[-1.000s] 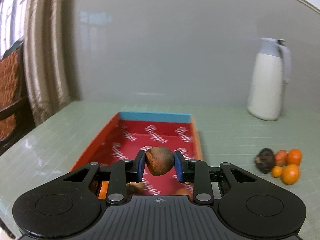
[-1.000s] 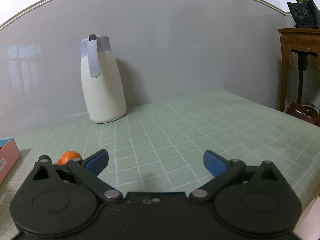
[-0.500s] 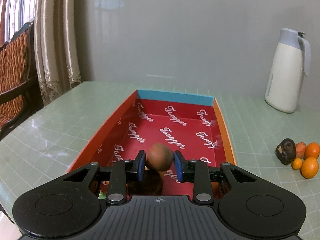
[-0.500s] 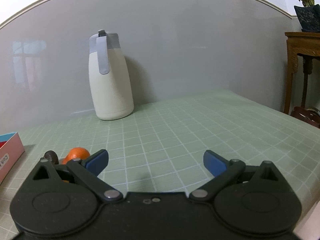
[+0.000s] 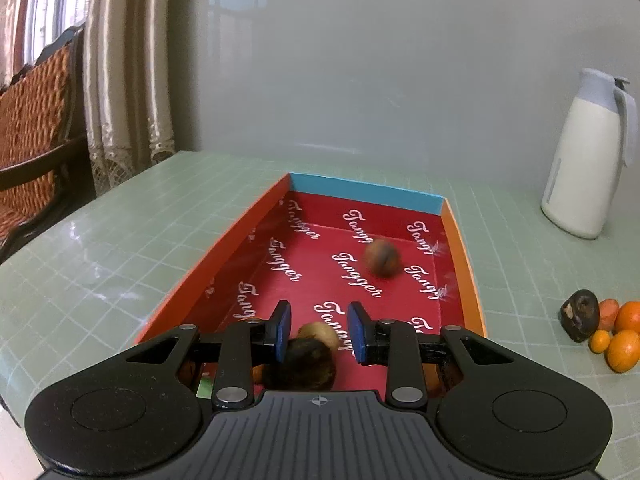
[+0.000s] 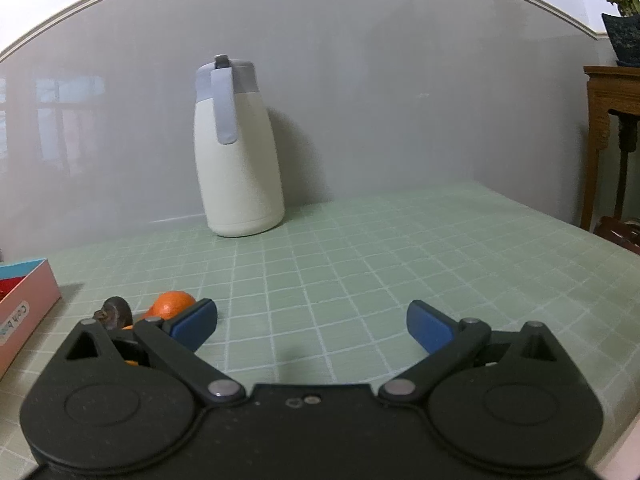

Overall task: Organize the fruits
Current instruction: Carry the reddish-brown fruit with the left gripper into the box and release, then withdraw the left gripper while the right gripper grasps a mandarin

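A red box [image 5: 460,240] with orange walls and a blue far end lies on the green tiled table. A brown round fruit [image 5: 382,258], blurred, is loose on the box floor near its far end. My left gripper [image 5: 319,330] is open and empty above the near end of the box, over a dark fruit [image 5: 308,366] and a pale one [image 5: 320,334]. A dark fruit [image 5: 580,314] and several oranges [image 5: 624,350] lie on the table right of the box. My right gripper [image 6: 312,326] is wide open and empty, just right of that pile [image 6: 172,304].
A white jug with a grey lid [image 5: 588,160] stands at the back by the wall; it also shows in the right wrist view [image 6: 236,160]. A wicker chair [image 5: 32,128] and curtains are off the table's left edge. A wooden stand [image 6: 612,128] is far right.
My left gripper has opened and let go of the brown fruit, which has moved toward the far end of the box. My right gripper's view has shifted left toward the fruit pile.
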